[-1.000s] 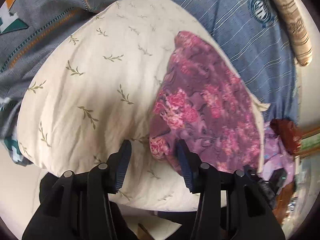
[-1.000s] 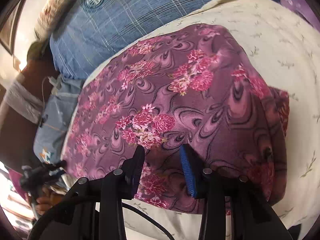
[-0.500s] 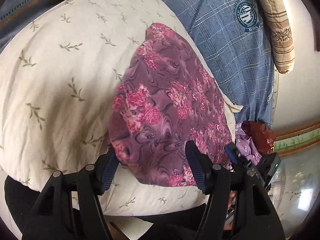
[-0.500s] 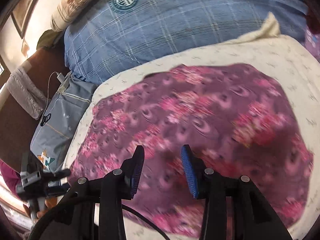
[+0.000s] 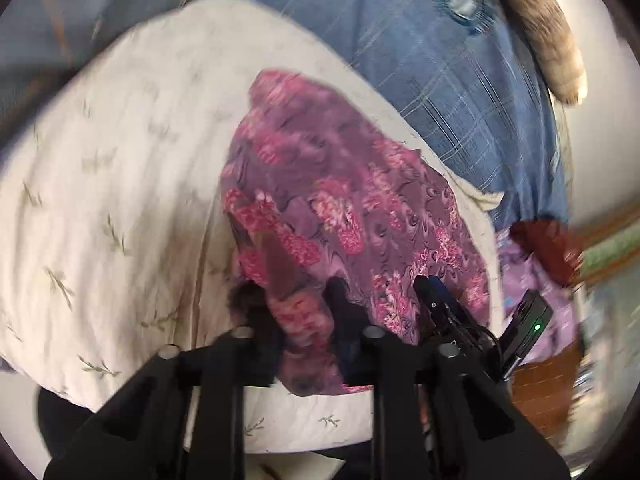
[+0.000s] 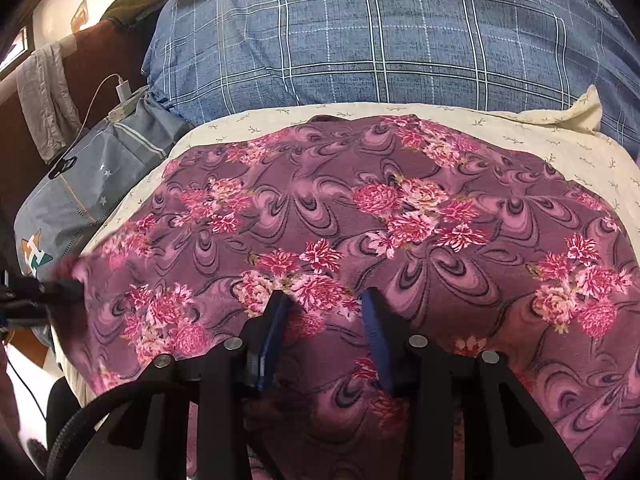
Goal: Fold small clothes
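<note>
A purple cloth with pink flowers (image 5: 352, 208) lies spread on a cream pillow with a leaf print (image 5: 120, 200). My left gripper (image 5: 296, 300) is closed on the cloth's near left corner, which bunches up between the fingers. In the right wrist view the same cloth (image 6: 360, 208) fills the frame. My right gripper (image 6: 326, 312) has its blue-padded fingers apart, resting at the cloth's near edge with fabric between them. The right gripper also shows in the left wrist view (image 5: 440, 304), and the left gripper's tip shows at the cloth's left corner in the right wrist view (image 6: 60, 286).
A blue plaid pillow (image 6: 360, 40) lies behind the cream pillow. A grey-blue garment (image 6: 80, 192) with a charger and cable (image 6: 120, 96) sits at the left. A beige striped bolster (image 5: 540, 40) lies at the far right. More purple and red clothes (image 5: 532, 264) lie at the right.
My left gripper has moved onto the cloth's corner and closed on it, lifting it a little. My right gripper has come nearer to the cloth's near edge.
</note>
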Available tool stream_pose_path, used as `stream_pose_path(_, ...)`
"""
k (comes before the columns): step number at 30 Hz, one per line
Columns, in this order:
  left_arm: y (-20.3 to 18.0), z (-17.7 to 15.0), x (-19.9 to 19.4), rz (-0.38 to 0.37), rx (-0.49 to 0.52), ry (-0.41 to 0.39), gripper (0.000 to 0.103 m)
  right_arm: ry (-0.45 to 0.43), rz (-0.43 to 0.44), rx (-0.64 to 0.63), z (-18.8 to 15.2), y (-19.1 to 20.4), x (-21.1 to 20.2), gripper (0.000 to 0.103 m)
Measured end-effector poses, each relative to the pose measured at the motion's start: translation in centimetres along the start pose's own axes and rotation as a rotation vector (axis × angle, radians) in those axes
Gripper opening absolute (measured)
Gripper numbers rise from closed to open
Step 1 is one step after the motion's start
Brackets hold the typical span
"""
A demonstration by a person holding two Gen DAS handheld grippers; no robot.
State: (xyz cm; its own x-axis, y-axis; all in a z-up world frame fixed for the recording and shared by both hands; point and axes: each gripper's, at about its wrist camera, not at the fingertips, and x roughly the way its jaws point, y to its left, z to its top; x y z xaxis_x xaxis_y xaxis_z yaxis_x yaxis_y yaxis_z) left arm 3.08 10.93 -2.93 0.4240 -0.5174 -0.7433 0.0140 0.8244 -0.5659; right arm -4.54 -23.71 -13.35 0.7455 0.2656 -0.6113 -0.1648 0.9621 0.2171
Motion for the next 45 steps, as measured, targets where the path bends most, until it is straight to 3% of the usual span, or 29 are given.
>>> stream_pose_path(4,-4.3,0.2,-1.6,0.037,0.140,-0.075,0.012,-0.025,0.009,0.001,-0.5,0.2,0.2,0.042)
stream_pose_path(10,-11.0,0.7,-2.2,0.012,0.303,-0.099,0.011,-0.027,0.037,0.036,-0.6,-0.5,-0.8,0.042)
stream_pose_path(15,-15.8,0.0,-0.2,0.005,0.398,-0.056,0.011,-0.035,0.115,0.149,-2.2,-3.2,-3.4,0.042)
stream_pose_path(22,-21.8,-1.2,3.4,-0.007,0.482,0.034,0.011,-0.032,0.307,0.380,-5.6,-8.1,-6.1,0.037)
stream_pose_path(26,-25.8,-3.1,5.6,-0.041,0.552,0.093,0.011,-0.026,0.409,0.541,-7.7,-11.2,-6.7,0.029)
stream_pose_path(28,-27.5,-4.3,6.9,-0.044,0.591,0.128,0.011,-0.029,0.481,0.647,-8.8,-13.1,-6.4,0.014)
stream_pose_path(31,-29.9,-6.0,9.9,-0.050,0.625,0.223,0.011,-0.023,0.548,0.759,-10.1,-15.1,-5.3,0.000)
stream_pose_path(34,-31.0,-6.8,13.3,-0.082,0.617,0.399,0.018,-0.031,0.565,0.766,-10.4,-15.4,-5.0,0.000)
stream_pose_path(37,-31.7,-7.3,14.6,-0.087,0.600,0.500,0.028,-0.036,0.569,0.759,-10.4,-15.6,-4.8,0.000)
stream_pose_path(39,-32.3,-6.9,13.4,-0.101,0.591,0.488,0.031,-0.041,0.574,0.757,-10.6,-15.7,-4.7,0.000)
stream_pose_path(42,-32.2,-5.0,9.5,-0.203,0.561,0.424,0.036,-0.043,0.581,0.755,-10.7,-15.9,-4.7,0.000)
stream_pose_path(44,-31.5,-3.4,6.3,-0.227,0.551,0.335,0.046,-0.041,0.581,0.754,-10.8,-16.2,-4.7,0.000)
stream_pose_path(45,-30.6,-2.3,4.7,-0.214,0.537,0.275,0.058,-0.039,0.579,0.754,-10.8,-16.3,-4.7,0.000)
